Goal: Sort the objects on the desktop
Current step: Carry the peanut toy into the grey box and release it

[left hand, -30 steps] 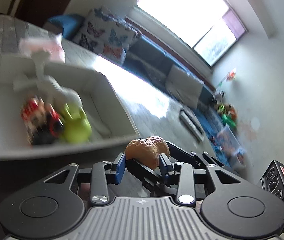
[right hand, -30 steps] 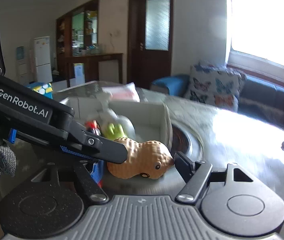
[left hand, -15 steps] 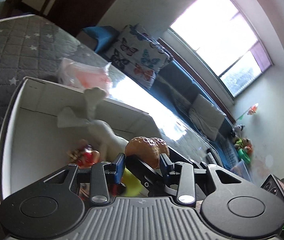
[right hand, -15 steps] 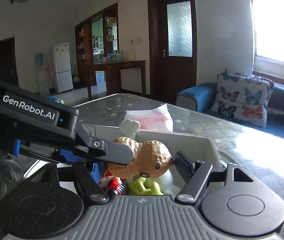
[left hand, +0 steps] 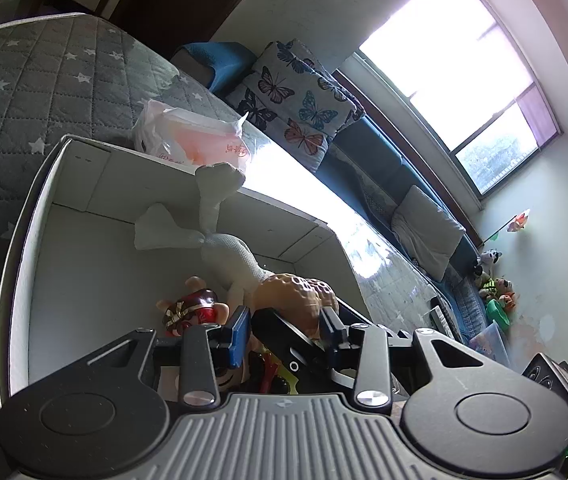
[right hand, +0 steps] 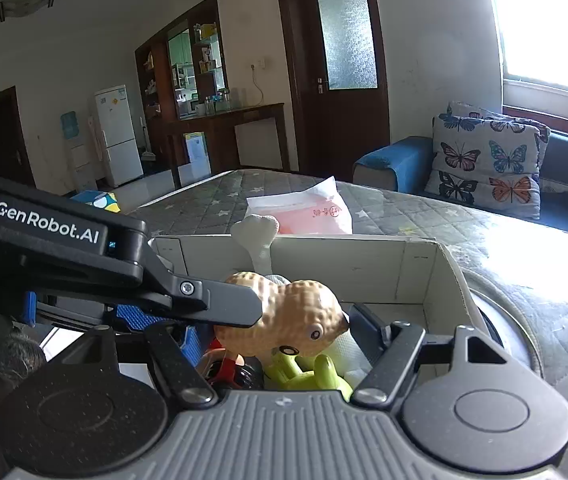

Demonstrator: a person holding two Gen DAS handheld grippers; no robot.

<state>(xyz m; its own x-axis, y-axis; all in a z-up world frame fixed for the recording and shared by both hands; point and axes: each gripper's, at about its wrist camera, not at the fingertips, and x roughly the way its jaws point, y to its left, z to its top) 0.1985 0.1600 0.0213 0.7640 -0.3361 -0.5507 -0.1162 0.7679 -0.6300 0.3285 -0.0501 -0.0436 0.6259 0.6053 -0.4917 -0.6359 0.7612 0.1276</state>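
This is a lived-in home, an open living and dining room. A blue sofa (right hand: 399, 160) with butterfly-print cushions (right hand: 487, 160) sits under a bright window (left hand: 455, 92), a white refrigerator (right hand: 118, 134) stands beside a dark wooden cabinet (right hand: 188, 76), and soft toys (left hand: 491, 276) crowd the floor.

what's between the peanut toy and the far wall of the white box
The white bone-shaped toy stands there, behind the peanut toy and sticking up above the white box far wall; the right wrist view shows it.
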